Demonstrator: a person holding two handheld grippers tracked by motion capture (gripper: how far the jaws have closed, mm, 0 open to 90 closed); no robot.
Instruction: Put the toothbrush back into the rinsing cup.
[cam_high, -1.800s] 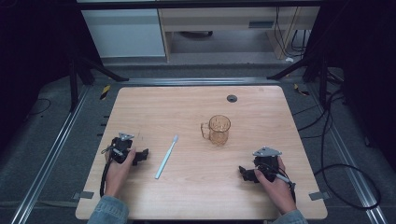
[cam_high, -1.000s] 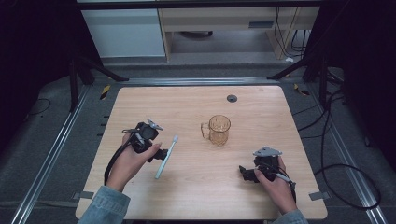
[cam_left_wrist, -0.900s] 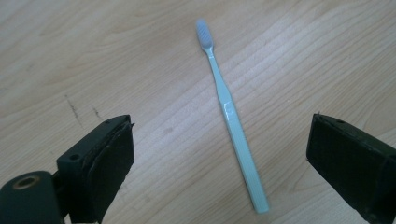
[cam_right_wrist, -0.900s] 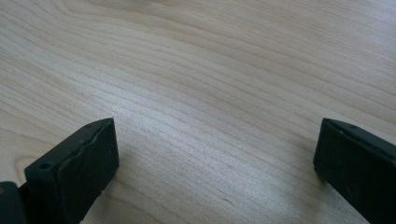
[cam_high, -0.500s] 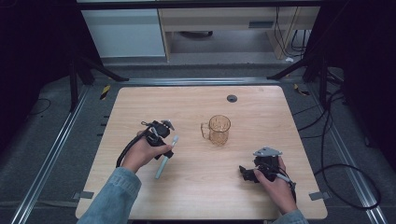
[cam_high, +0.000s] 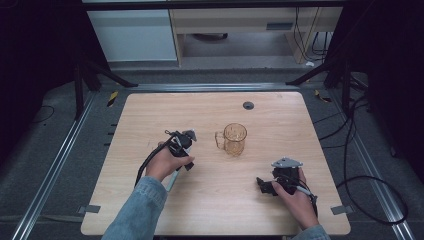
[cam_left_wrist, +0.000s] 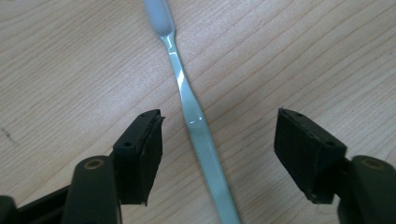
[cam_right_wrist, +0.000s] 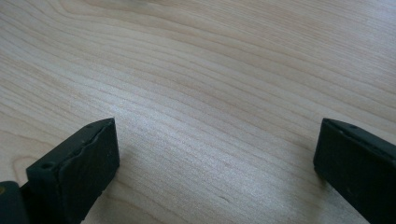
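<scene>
The left tool (cam_left_wrist: 217, 140) hangs low over the pale toothbrush (cam_left_wrist: 196, 126), which lies flat on the wooden bench (cam_high: 280, 210) left of the amber glass mug (cam_high: 234, 139). Its jaws have just been closing and now straddle the handle, a gap showing on either side, neither pad touching it. The right tool (cam_right_wrist: 215, 163) rests near the bench's front right corner, its jaws spread wide over bare wood

Even overhead light, dark surrounds.
</scene>
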